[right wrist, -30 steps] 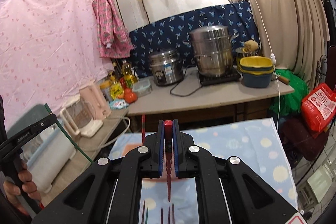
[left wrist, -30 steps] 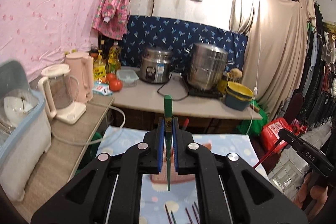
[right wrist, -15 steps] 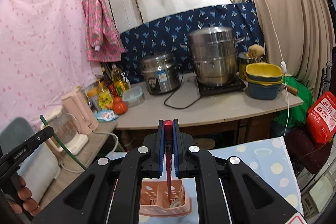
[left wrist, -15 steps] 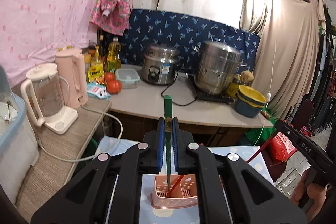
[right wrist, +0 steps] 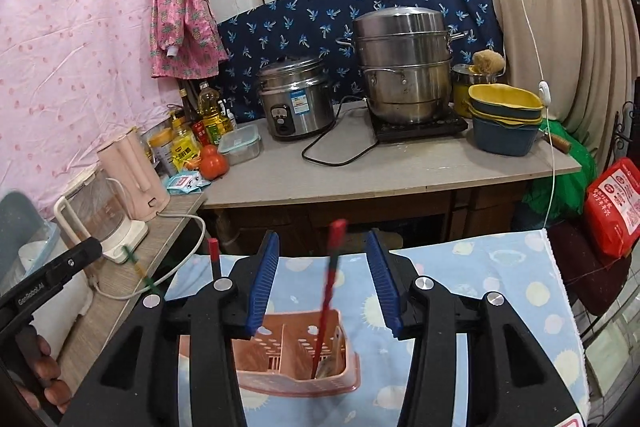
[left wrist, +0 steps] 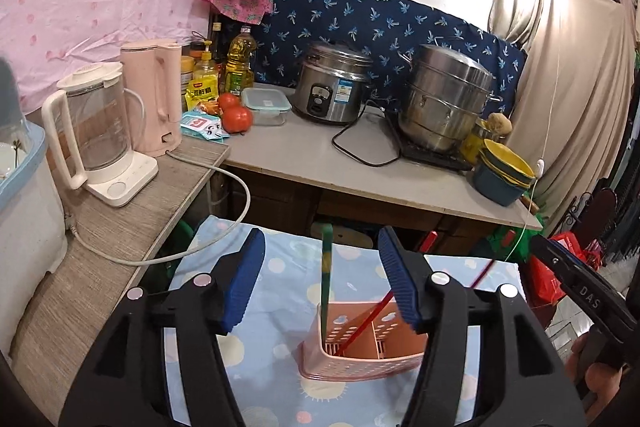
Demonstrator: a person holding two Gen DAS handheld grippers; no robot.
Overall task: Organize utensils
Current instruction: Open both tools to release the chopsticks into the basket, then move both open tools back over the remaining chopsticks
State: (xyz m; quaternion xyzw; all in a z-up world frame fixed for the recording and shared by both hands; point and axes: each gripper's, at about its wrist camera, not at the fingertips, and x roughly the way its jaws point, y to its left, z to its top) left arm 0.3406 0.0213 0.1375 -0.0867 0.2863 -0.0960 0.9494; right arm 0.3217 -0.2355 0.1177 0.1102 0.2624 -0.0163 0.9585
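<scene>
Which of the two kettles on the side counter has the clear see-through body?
The white kettle nearest the camera, with a clear glass body on a white base. The pink kettle behind it is opaque.

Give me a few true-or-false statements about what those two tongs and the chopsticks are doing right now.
1. The left tongs stand open. True.
2. The green chopstick lies flat on the cloth. False: it stands in the pink basket.
3. The right tongs clamp the red chopstick. False: they are open, and the chopstick stands free in the basket between them.
4. The basket sits on the blue patterned cloth. True.
5. The basket has a divider inside. True.
</scene>
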